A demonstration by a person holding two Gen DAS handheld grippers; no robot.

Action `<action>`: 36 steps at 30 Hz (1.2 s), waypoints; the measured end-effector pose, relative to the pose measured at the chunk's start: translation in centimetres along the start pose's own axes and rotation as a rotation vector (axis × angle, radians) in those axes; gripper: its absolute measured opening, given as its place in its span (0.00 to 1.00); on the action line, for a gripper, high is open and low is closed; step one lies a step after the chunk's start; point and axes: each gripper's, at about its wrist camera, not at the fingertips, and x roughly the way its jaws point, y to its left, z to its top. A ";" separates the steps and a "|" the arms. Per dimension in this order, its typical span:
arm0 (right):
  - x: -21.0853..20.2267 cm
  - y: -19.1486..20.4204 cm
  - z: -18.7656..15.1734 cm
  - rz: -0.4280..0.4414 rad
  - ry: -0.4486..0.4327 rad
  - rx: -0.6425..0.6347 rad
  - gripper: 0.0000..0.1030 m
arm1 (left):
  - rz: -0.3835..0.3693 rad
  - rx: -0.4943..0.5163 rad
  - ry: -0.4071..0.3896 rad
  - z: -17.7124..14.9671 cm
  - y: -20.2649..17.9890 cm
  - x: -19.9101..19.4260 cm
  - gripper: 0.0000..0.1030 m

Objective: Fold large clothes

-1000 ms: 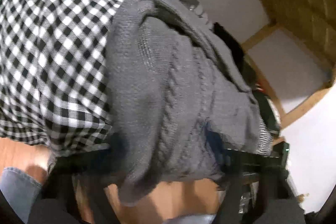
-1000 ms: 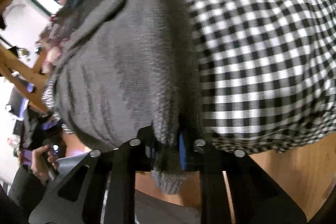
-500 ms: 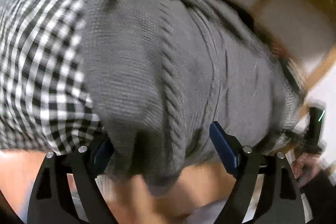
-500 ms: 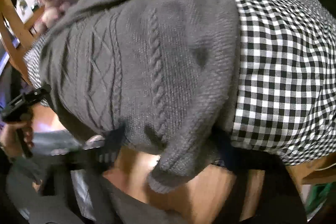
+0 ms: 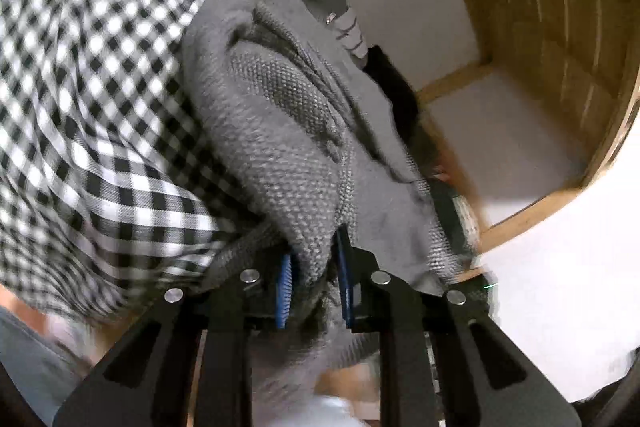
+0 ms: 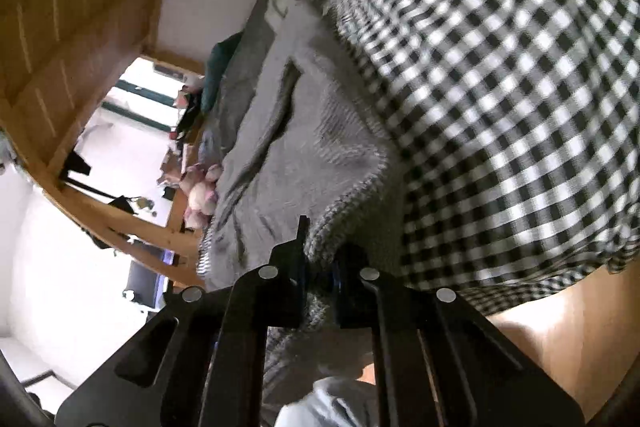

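Observation:
A grey cable-knit sweater (image 5: 280,131) lies on a black-and-white checked cloth (image 5: 100,87) that covers the table. My left gripper (image 5: 314,279) is at the sweater's near edge, its jaws closing, and a bunched fold of the knit is pinched between the blue pads (image 5: 285,287). In the right wrist view the same sweater (image 6: 304,155) runs away to the upper left beside the checked cloth (image 6: 500,87). My right gripper (image 6: 318,283) is shut on the sweater's near hem, which hangs down behind its fingers.
Bare wooden tabletop (image 6: 560,339) shows below the checked cloth. Wooden beams (image 5: 540,195) and white walls frame the far side. A dark garment (image 5: 396,95) lies beyond the sweater. A pink plush toy (image 6: 200,195) sits at the far table edge. Jeans (image 6: 332,403) show below the grippers.
Half a second ago both grippers stood open around the sweater's near edge; now both are shut on it. Both views have swung, and the knit is bunched up at the pads.

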 end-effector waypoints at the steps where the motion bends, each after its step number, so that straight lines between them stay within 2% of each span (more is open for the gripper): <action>1: 0.1 0.1 0.0 -0.001 0.001 -0.001 0.09 | 0.027 0.009 0.028 0.1 -0.6 -0.6 0.19; 3: -0.1 0.3 0.6 -0.009 0.008 -0.019 0.09 | 0.105 0.053 0.098 0.0 -1.3 -0.7 0.20; 4: -0.2 0.3 0.9 -0.004 0.010 -0.023 0.09 | 0.100 0.061 0.106 0.0 -1.7 -0.9 0.20; 7: -0.2 1.0 2.0 0.035 0.019 -0.035 0.09 | 0.022 0.040 0.101 0.2 -2.5 -1.3 0.20; 9: -0.8 1.8 2.6 0.073 0.030 -0.058 0.09 | -0.036 0.056 0.082 0.7 -4.5 -1.7 0.20; 10: -1.6 1.8 2.9 0.068 0.036 -0.076 0.09 | -0.024 0.066 0.085 1.0 -5.2 -1.8 0.20; 11: -1.4 2.1 3.0 0.054 0.043 -0.088 0.09 | 0.025 0.074 0.105 1.3 -5.0 -1.5 0.20; 12: -1.1 2.2 2.9 0.028 0.057 -0.097 0.09 | 0.107 0.073 0.133 1.4 -4.3 -0.7 0.20; 14: -0.7 2.0 2.6 -0.027 0.083 -0.125 0.10 | 0.229 0.042 0.173 1.9 -2.5 2.2 0.20; 15: -0.6 1.7 2.5 -0.044 0.091 -0.127 0.10 | 0.265 0.024 0.211 1.7 -1.4 3.6 0.21; 18: -0.3 1.1 2.4 -0.057 0.098 -0.118 0.10 | 0.351 0.048 0.251 0.4 -1.0 5.0 0.44; 19: -0.3 1.0 2.4 -0.061 0.098 -0.122 0.10 | 0.344 0.048 0.242 0.2 -1.1 5.2 0.59; 20: -0.5 0.8 2.4 -0.064 0.099 -0.127 0.10 | 0.320 0.054 0.208 0.0 -1.6 4.9 0.68; 21: -0.5 0.7 2.3 -0.064 0.103 -0.132 0.10 | 0.331 0.072 0.159 0.1 -2.5 4.4 0.73; 22: -0.2 0.9 2.1 -0.062 0.104 -0.131 0.10 | 0.335 0.091 0.128 0.1 -3.2 4.1 0.83; 23: -0.1 0.8 2.0 -0.059 0.103 -0.126 0.10 | 0.338 0.130 0.092 0.0 -3.6 3.8 0.90; 24: 0.0 0.9 2.1 -0.055 0.102 -0.121 0.10 | 0.372 0.193 0.052 0.0 -4.4 3.4 0.94; 25: 0.0 0.9 2.0 -0.049 0.101 -0.116 0.10 | 0.421 0.245 0.037 0.1 -4.7 3.8 0.94; 27: 0.0 0.9 1.9 -0.050 0.101 -0.116 0.10 | 0.631 0.382 0.048 -0.3 -5.2 4.4 0.94; 28: 0.0 1.0 1.9 -0.052 0.101 -0.119 0.10 | 0.689 0.402 0.056 -0.3 -4.9 4.5 0.94; 31: 0.1 1.3 2.0 -0.052 0.103 -0.124 0.11 | 0.710 0.349 0.091 0.1 -2.7 5.1 0.94; 33: 0.1 1.4 1.9 -0.051 0.101 -0.122 0.11 | 0.760 0.329 0.105 -0.3 -1.4 6.0 0.94; 34: 0.1 1.4 1.9 -0.049 0.103 -0.122 0.11 | 0.788 0.325 0.089 -0.3 -0.7 5.8 0.94; 36: 0.2 1.5 1.8 -0.047 0.107 -0.129 0.12 | 0.791 0.297 0.056 -0.9 0.4 4.9 0.94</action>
